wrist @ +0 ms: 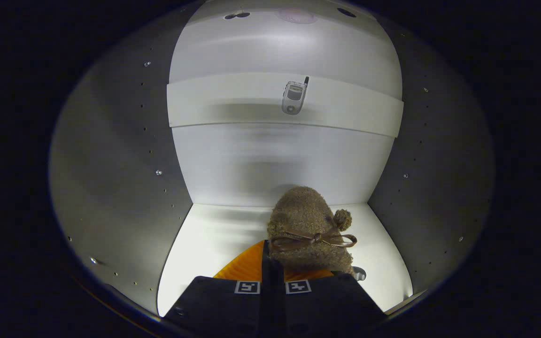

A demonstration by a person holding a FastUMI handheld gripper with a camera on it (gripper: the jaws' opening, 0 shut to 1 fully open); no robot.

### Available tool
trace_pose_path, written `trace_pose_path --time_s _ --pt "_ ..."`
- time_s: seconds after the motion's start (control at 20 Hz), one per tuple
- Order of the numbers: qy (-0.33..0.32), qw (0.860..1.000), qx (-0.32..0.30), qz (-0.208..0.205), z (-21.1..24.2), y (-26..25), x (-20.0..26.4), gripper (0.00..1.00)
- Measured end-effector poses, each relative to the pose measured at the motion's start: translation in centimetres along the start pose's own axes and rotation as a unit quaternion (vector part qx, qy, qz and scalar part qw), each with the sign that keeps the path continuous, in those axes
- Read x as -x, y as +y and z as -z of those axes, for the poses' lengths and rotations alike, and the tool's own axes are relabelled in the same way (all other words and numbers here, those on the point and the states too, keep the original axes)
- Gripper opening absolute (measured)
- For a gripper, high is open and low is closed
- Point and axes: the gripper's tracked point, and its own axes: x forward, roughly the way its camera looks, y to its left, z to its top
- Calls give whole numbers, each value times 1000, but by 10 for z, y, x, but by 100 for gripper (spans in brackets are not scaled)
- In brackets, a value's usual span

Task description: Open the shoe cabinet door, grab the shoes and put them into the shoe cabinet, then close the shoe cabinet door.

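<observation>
We've got the fingers (273, 272) pinched tight on the fuzzy brown slipper (308, 230), inside the white shoe cabinet (120, 164), slipper just over its floor.

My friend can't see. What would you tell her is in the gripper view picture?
The gripper has its jaws closed together on a fuzzy brown shoe with a little bow and an orange sole, holding it inside the white shoe cabinet, over the bottom shelf. On the shelf above lies a small grey flip phone.
</observation>
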Motion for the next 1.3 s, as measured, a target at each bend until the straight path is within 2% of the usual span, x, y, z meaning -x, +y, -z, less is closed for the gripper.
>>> trace_pose_path --time_s 0.25,0.35,0.45,0.5,0.75,0.8,0.9,0.95,1.0,1.05,1.3 --pt "19 1000 13 -4 13 7 -3 5" --pt "22 1000 12 2 17 8 -2 8" --pt "27 1000 8 3 25 5 2 18" --pt "20 1000 1 -5 25 8 1 20" --pt "-5 1000 1 -14 16 13 27 74" --pt "-13 1000 0 -15 14 14 32 81" --pt "-18 1000 -2 -11 12 14 42 82" --pt "-19 1000 -4 -14 12 15 48 85" --pt "-19 1000 -5 -10 12 15 54 96" --pt "-23 1000 -5 -4 10 11 62 98" --pt "-62 998 -21 -3 -2 8 106 99"
